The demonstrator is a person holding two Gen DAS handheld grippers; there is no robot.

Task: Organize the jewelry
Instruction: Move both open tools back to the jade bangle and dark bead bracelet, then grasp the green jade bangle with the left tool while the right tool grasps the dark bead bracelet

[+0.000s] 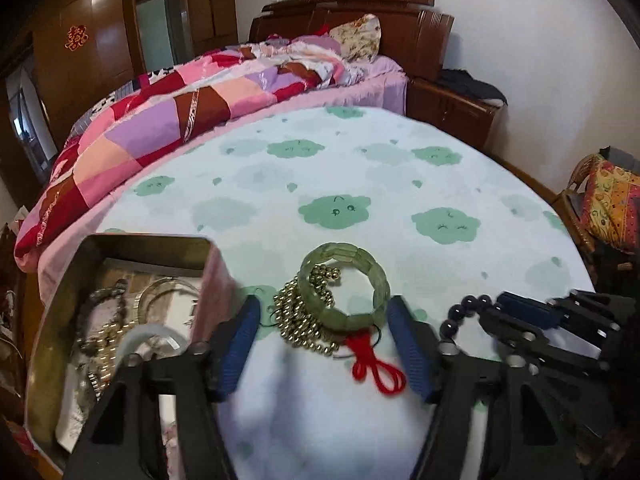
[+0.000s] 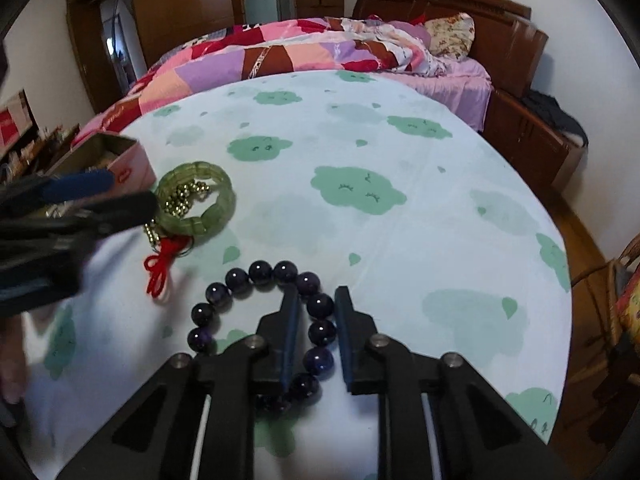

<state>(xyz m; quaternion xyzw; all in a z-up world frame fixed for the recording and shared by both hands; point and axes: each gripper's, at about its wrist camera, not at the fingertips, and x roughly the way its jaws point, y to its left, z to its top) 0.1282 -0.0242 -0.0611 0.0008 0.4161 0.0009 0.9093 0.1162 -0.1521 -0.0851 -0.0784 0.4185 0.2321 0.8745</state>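
Purple glass-like bead bracelet (image 2: 272,320) is sitting stiff, slippery; right gripper (image 2: 318,340) is narrowly straddling its right side beads, left gripper (image 1: 324,344) gaping empty.

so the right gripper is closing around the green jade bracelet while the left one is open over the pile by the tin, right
Not quite: the right gripper straddles the dark purple bead bracelet, as the right wrist view shows. The green jade bracelet lies in the pile by the tin, between the open left gripper's fingers.
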